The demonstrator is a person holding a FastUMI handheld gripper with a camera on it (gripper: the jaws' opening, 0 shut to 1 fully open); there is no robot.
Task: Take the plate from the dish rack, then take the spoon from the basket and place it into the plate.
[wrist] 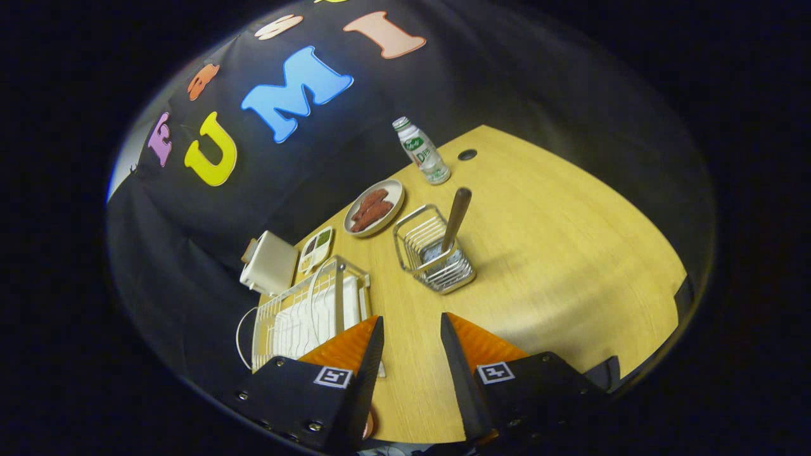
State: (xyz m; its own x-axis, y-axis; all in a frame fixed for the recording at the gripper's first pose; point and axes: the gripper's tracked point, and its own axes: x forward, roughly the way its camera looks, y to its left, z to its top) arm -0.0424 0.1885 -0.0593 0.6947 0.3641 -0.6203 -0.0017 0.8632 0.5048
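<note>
Gripper view: at near left, the white wire dish rack (304, 313) seems to hold the pale plate (329, 310) upright. The tongs (412, 335) hang spread and empty above the wood-grain desk (570, 253). Lifting the plate comes first. Farther right, the spoon (456, 218) stands in a chrome wire basket (434, 250).

I see a light wooden table (557, 253) with a round cable hole (467, 154) near its far edge, black cloth wall (209, 253) draped behind it.
</note>
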